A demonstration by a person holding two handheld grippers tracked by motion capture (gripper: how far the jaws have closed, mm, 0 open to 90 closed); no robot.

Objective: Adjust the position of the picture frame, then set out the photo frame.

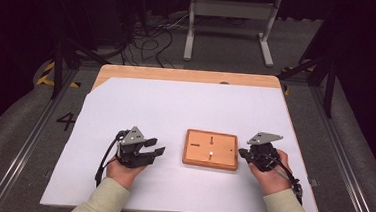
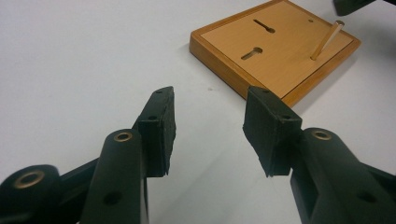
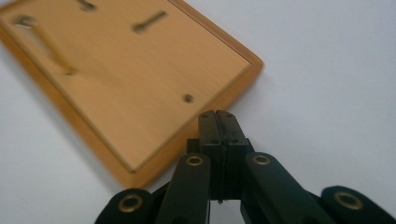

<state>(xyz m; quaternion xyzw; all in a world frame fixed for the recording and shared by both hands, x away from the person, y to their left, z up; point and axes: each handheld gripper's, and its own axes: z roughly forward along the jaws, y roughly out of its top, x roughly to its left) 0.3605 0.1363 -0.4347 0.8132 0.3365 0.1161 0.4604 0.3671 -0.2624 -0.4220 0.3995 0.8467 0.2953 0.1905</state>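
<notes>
On board point(image 1: 211, 148), peg point(image 1: 212, 153) upright

Two black hand-held grippers, left gripper point(image 1: 154, 149) and right gripper point(image 1: 241, 152), each carry a grey three-cornered plate and trail a black cable. Their jaws are flat black blocks on arms with brass-ringed pivots. The person's sleeves point(image 1: 100, 200) are pale cream.

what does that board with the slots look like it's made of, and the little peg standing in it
The board looks like wood, perhaps veneer: orange-brown, faint grain, smooth satin face, raised darker rim. The peg looks like pale bare wood or possibly metal; its look leaves that open.
</notes>
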